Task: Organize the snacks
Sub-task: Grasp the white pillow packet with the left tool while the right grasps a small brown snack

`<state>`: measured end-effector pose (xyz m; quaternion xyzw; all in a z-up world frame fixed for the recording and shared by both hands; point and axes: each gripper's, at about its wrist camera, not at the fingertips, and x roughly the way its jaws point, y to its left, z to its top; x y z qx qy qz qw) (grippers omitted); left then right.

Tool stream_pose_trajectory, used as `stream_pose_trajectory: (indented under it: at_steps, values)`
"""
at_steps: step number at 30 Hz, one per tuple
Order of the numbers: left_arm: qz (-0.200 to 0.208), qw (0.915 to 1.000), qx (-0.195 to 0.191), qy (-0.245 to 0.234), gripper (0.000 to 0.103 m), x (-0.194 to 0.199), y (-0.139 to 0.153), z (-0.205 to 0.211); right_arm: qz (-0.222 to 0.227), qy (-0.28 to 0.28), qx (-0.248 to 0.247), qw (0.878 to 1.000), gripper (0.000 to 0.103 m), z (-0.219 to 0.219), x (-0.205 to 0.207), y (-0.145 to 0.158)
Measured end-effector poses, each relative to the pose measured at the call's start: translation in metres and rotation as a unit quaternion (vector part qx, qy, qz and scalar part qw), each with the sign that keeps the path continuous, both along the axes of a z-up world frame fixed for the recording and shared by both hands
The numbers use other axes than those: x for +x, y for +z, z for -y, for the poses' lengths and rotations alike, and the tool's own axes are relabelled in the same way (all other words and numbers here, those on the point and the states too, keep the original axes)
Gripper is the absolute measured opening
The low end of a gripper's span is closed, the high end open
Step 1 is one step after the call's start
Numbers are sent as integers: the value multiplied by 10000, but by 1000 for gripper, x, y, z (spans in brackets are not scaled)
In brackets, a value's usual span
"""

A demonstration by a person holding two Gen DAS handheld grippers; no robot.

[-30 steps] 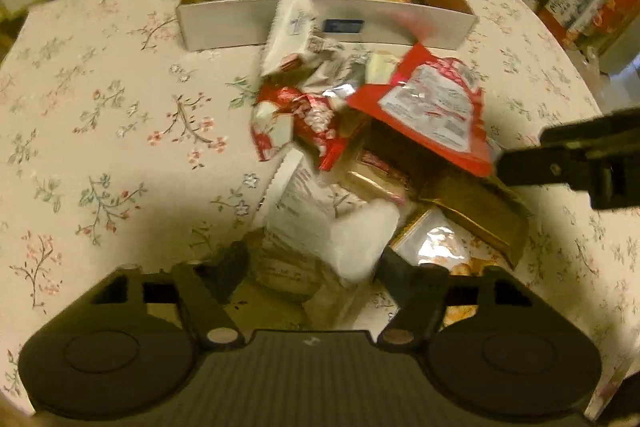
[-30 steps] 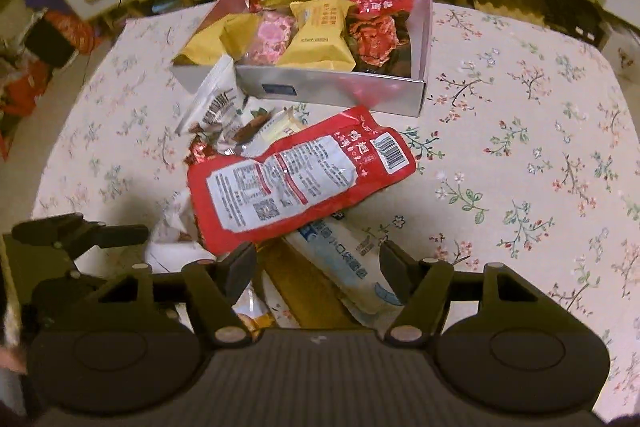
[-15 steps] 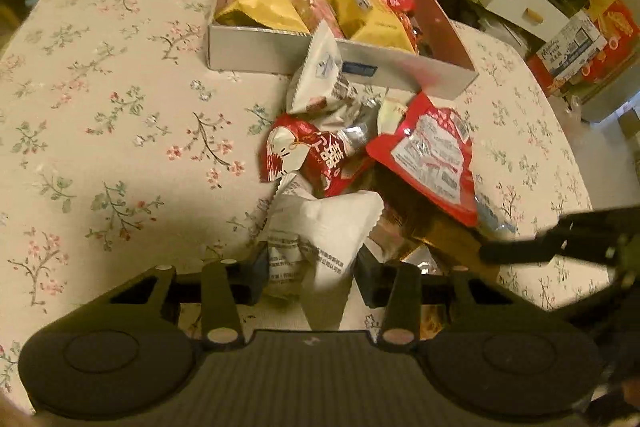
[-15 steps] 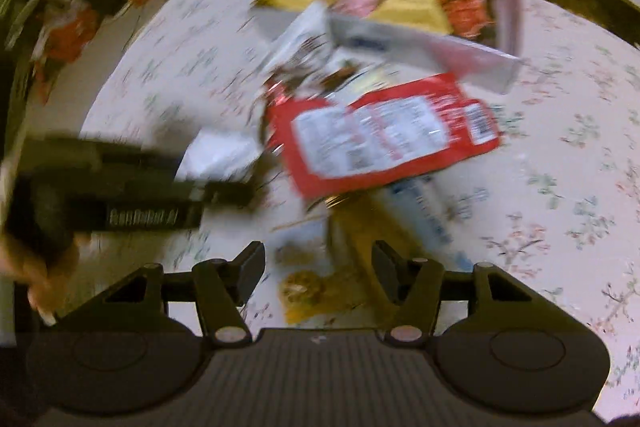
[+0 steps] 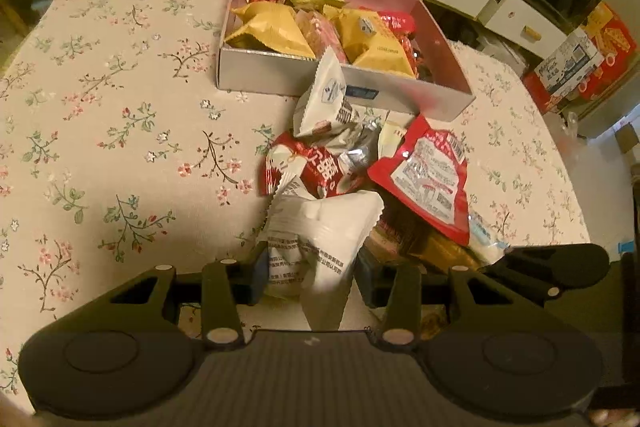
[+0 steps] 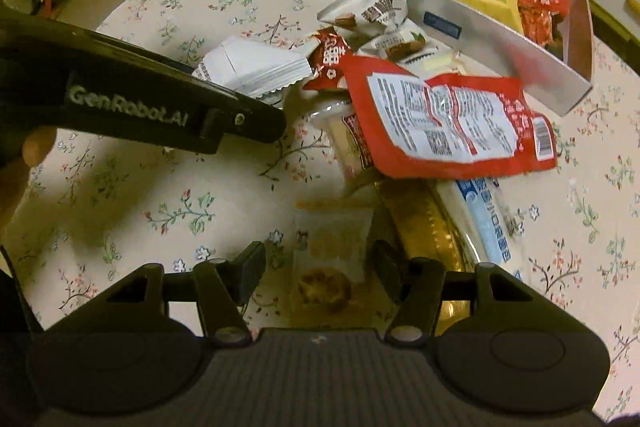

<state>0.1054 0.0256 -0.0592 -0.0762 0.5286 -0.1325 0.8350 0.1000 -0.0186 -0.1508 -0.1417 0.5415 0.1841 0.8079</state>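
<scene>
Under right gripper (image 6: 318,269) — tart packet (image 6: 326,267)

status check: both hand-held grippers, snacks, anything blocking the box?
Left hand-held gripper shut on white packet, lifted. Right hand-held gripper open over clear pastry pack. Box part full; white wrapper leans on its front wall.

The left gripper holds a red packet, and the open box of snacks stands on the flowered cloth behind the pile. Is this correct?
Not quite: the left gripper holds a white packet, not a red one, as the left wrist view shows. The box does stand on the flowered cloth behind the pile.
</scene>
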Motion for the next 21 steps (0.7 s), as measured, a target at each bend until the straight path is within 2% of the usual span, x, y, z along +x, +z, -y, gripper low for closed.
stream_pose_trajectory:
  at_steps: [2, 6, 9, 13, 16, 18, 21]
  values:
    - [42, 10000, -37, 62, 50, 1, 3, -4, -119, -117, 163, 9997, 30, 4, 3, 0]
    - [59, 9999, -10, 121, 50, 2, 4, -6, -36, -236, 339, 9991, 14, 11, 5, 12]
    - [78, 9999, -2, 108, 50, 2, 4, -6, -6, -235, 400, 9989, 10, 14, 8, 17]
    - [99, 9999, 41, 86, 50, 1, 5, -5, 9, -146, 267, 9995, 11, 11, 6, 13]
    - [101, 9999, 43, 92, 50, 1, 5, -5, -133, -116, 473, 9987, 13, 13, 3, 13]
    - [101, 9999, 47, 96, 50, 1, 5, -5, -281, -57, 562, 9980, 23, 10, 1, 9]
    - [103, 9999, 50, 92, 50, 1, 5, -6, -287, 58, 240, 9993, 31, -1, -2, -4]
